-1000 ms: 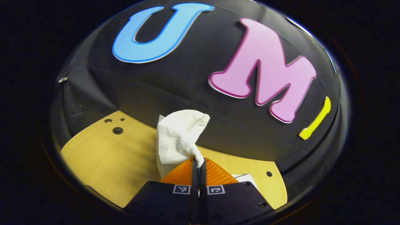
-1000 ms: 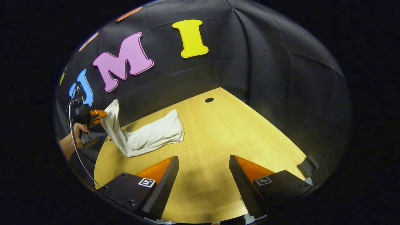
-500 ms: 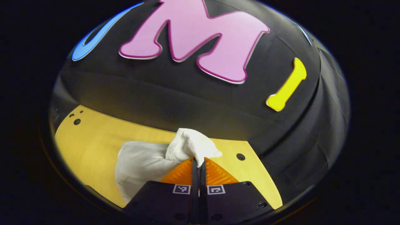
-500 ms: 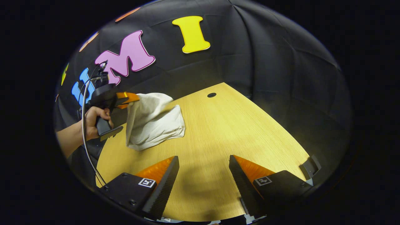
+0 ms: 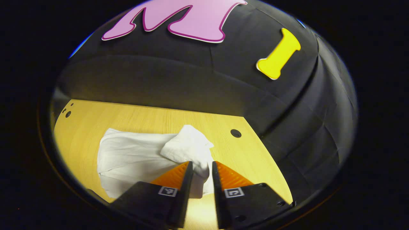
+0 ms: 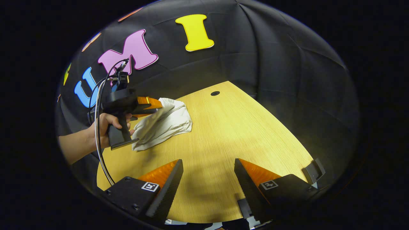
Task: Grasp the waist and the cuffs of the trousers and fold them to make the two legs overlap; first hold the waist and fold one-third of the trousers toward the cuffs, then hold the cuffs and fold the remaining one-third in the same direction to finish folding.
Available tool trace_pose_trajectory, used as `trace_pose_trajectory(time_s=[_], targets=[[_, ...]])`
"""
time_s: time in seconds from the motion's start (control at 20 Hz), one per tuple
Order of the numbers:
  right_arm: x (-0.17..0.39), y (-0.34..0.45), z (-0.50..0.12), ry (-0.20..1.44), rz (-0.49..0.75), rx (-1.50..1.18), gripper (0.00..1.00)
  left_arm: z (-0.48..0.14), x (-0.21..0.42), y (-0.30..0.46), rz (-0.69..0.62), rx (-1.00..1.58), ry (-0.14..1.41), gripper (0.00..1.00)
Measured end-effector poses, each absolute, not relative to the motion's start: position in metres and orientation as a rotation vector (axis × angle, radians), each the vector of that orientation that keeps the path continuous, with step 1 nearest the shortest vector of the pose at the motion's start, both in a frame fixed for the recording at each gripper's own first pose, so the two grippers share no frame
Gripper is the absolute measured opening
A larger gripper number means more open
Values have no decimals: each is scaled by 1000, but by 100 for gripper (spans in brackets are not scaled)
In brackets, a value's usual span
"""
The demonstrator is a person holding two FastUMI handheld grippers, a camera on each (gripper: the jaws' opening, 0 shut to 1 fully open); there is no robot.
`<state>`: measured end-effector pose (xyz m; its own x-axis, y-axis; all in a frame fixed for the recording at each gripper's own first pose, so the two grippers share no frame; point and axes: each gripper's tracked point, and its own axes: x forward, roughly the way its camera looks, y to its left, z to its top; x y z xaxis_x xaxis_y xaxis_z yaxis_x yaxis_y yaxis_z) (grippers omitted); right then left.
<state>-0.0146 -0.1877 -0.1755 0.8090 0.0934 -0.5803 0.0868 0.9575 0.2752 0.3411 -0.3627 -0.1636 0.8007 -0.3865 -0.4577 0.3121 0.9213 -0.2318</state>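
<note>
White cloth trousers (image 5: 137, 156) lay folded on the pale wooden table (image 5: 255, 159), one bunched end raised between the left gripper (image 5: 200, 166) fingers, which stood slightly apart. Well apart, the right gripper (image 6: 208, 166) hovered with fingers spread wide over bare table.

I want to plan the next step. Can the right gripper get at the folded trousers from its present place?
Probably yes. The right gripper has open jaws over bare table, with nothing lying between it and the trousers; only the left gripper crowds their far end.
</note>
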Motion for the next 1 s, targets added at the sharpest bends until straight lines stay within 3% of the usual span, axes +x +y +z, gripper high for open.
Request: trace_pose_trajectory(time_s=[0.15, 0.35, 0.75, 1.0], targets=[[-15, -184, -174, 627, 13, 293, 98, -161, 319, -359, -419, -125, 503, 77], [-9, -164, -169, 622, 48, 291, 98, -139, 293, -313, -395, -24, 420, 96], [21, -101, -133, 546, 129, 202, 98, -54, 212, -170, -155, 40, 145, 96], [21, -42, -89, 454, 187, 176, 98, -56, 124, -105, -69, 47, 130, 96]])
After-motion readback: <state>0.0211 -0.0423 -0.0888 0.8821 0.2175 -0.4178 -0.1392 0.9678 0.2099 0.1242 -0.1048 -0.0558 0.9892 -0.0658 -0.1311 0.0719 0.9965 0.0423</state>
